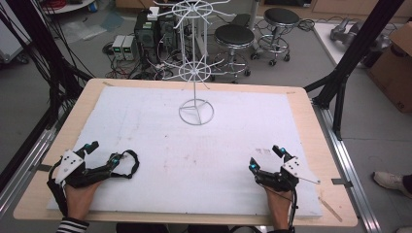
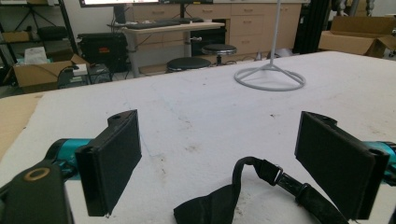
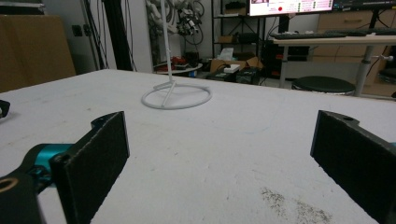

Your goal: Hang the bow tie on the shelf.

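Observation:
A white wire rack stands on its ring base [image 1: 196, 118] at the far middle of the white mat [image 1: 160, 131]; the base [image 2: 269, 83] also lies ahead in the left gripper view, and the base [image 3: 176, 103] in the right gripper view. My left gripper [image 1: 102, 152] rests at the front left, open, its jaws wide apart [image 2: 219, 126]. A black strap loop [image 1: 132, 165] lies on the mat beside its inner jaw; the strap [image 2: 252, 186] sits low between the jaws, not pressed by them. My right gripper [image 1: 265, 158] rests at the front right, open with nothing between its jaws [image 3: 219, 126].
The mat covers a wooden table [image 1: 311, 121] with black frame posts at its sides. Two black stools [image 1: 234, 36] and computer boxes [image 1: 145, 29] stand on the floor beyond the far edge. A cardboard box [image 1: 396, 68] sits at the right.

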